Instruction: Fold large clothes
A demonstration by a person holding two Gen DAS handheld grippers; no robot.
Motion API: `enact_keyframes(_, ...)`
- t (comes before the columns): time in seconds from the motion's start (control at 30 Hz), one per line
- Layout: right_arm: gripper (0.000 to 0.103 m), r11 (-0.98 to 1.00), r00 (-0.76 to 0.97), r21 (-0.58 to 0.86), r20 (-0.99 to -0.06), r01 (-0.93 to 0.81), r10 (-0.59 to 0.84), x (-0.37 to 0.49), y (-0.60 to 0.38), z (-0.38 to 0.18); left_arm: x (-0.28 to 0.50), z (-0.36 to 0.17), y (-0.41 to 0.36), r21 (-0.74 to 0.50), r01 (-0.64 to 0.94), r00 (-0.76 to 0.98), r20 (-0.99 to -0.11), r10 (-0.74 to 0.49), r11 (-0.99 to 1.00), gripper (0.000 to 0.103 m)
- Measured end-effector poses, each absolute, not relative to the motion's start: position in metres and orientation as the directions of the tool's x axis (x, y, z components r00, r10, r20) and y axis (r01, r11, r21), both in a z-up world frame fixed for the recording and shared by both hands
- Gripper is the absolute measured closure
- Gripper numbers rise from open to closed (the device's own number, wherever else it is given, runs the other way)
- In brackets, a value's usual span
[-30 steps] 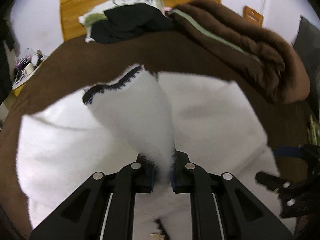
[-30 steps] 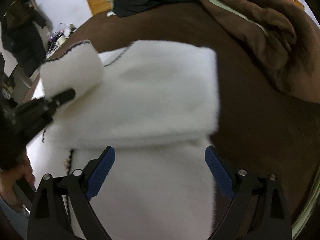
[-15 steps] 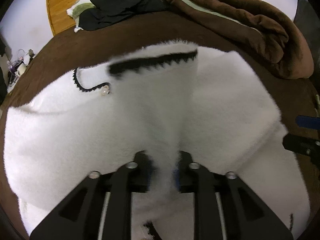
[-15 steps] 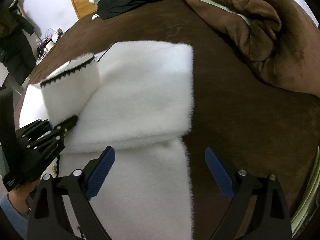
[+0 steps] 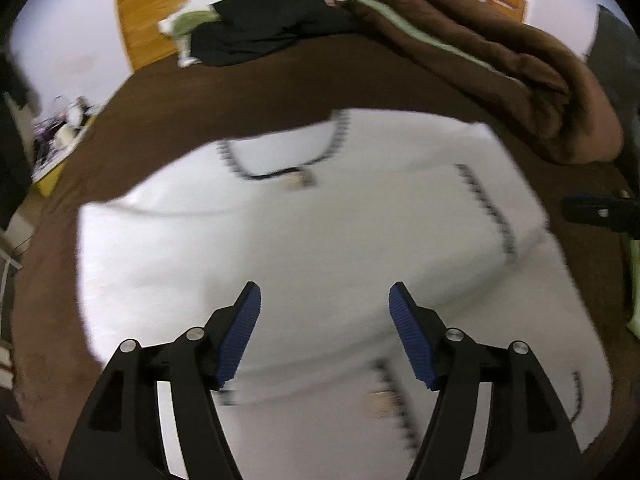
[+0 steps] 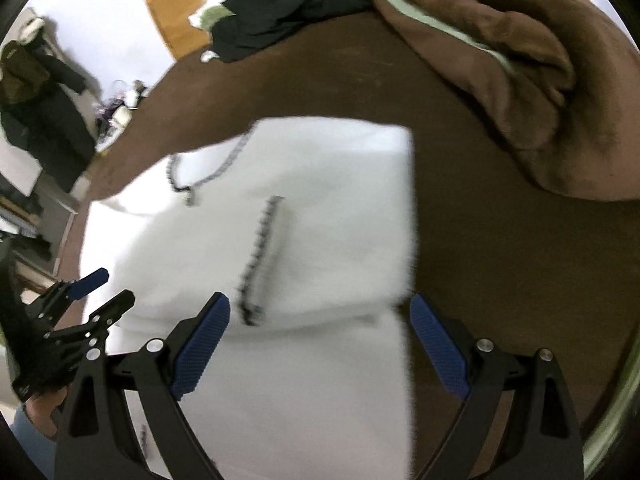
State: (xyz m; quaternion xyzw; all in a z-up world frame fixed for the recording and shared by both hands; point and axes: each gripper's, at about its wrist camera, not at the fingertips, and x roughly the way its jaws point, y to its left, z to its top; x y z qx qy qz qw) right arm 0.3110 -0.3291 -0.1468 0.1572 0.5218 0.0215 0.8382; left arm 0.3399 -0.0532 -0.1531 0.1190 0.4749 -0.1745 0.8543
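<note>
A white fleece garment (image 5: 320, 232) with black trim lies spread on the brown bed cover (image 5: 240, 96). Its sleeve is folded across the body, and the trimmed cuff (image 5: 488, 208) rests near the right edge. My left gripper (image 5: 324, 292) hovers above the garment; its jaws are opening and nothing is between them. In the right wrist view the garment (image 6: 320, 200) shows the cuff trim (image 6: 260, 252) at its middle. My right gripper (image 6: 319, 300) stands open over the garment's right edge, holding nothing. The left gripper (image 6: 116, 286) shows at the far left.
A heaped brown blanket (image 5: 500, 60) fills the bed's far right. Black clothes (image 5: 260, 28) and a pillow lie against the wooden headboard (image 5: 136, 28). A dark coat (image 6: 40, 112) hangs left of the bed. A person's hand (image 6: 40, 408) holds the left gripper.
My left gripper was shut on the sleeve and carried it across the body. It has let go, opened and drawn back; the sleeve now lies flat. The right gripper stayed open.
</note>
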Motion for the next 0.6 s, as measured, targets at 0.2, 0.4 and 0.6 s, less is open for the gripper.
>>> enact_keyframes(0.2,0.024,0.943,0.453,0.329,-0.848,0.044,0.275,0.341,-0.286,-0.166,0.372,-0.169,0.008,0.074,0.280,0.520,-0.850,-0.087,0.957,0.033)
enact_keyframes(0.4,0.065,0.951,0.394,0.308,-0.876,0.014,0.278,0.362,-0.259,-0.208,0.398,-0.199,0.055,0.000,0.160,0.494,-0.866,-0.080,0.987,0.033)
enact_keyframes(0.6,0.078,0.961,0.415,0.276,-0.872,-0.017,0.258,0.373,-0.245,-0.206,0.409,-0.214,0.069,0.013,0.132,0.507,-0.860,-0.057,0.991,0.032)
